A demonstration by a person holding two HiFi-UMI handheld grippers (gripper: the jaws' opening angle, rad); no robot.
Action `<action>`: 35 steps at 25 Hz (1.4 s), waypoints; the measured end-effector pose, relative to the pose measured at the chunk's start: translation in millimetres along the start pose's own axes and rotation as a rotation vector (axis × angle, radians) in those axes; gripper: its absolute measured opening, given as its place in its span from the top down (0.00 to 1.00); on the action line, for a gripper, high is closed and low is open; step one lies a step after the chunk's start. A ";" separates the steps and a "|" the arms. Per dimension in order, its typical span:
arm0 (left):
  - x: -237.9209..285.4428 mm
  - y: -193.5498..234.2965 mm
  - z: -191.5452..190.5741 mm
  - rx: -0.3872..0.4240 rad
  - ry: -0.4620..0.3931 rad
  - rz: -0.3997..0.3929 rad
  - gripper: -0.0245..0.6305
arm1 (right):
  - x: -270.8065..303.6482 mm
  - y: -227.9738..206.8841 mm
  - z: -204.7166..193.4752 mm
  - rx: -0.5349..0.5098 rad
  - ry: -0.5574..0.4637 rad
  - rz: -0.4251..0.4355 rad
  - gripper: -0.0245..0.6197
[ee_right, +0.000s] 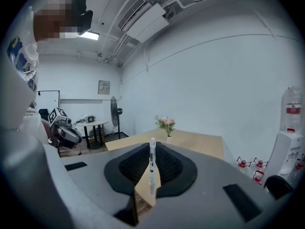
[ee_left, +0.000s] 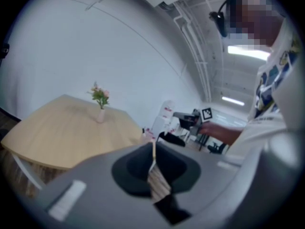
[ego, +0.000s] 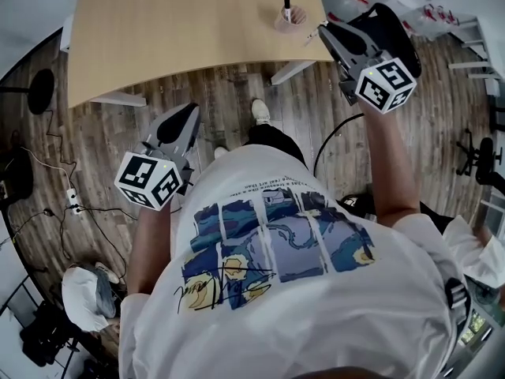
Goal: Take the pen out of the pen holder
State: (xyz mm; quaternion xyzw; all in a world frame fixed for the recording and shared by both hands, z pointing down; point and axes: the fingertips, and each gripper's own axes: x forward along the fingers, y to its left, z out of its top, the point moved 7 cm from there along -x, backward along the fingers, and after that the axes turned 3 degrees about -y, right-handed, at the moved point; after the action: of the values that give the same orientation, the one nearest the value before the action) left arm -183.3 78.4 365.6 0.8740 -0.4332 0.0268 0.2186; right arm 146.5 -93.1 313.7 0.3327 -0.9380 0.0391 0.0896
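A white pen [ee_right: 152,160] stands upright between the closed jaws of my right gripper [ee_right: 151,149]. In the head view that gripper [ego: 323,30] hovers just off the wooden table's near right corner, with the pen's tip [ego: 312,36] poking out. The pinkish pen holder [ego: 289,19] sits on the table beside it, a dark pen [ego: 286,8] still standing inside. My left gripper [ego: 188,115] hangs low over the floor at the left, jaws together and holding nothing; its own view [ee_left: 153,146] shows the same.
The wooden table [ego: 173,30] fills the far side, with a small flower vase [ee_left: 100,109] on it. Cables and a power strip [ego: 71,200] lie on the plank floor at the left. A water dispenser [ee_right: 288,142] stands at the right.
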 end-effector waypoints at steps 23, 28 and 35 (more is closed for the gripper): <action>-47.5 -6.4 -27.0 -0.020 -0.003 0.004 0.93 | -37.0 78.3 8.0 0.005 0.001 0.009 0.91; -49.3 -5.4 -29.3 -0.018 -0.005 0.013 0.93 | -36.4 76.4 5.5 -0.003 -0.003 0.018 0.91; -45.5 -6.2 -24.5 -0.014 -0.008 0.005 0.93 | -36.2 77.7 9.3 -0.006 -0.006 0.022 0.91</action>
State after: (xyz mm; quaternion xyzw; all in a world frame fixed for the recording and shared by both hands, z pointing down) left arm -203.3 125.5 374.7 0.8715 -0.4362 0.0207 0.2231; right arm 123.7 -11.7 296.4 0.3221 -0.9420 0.0365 0.0874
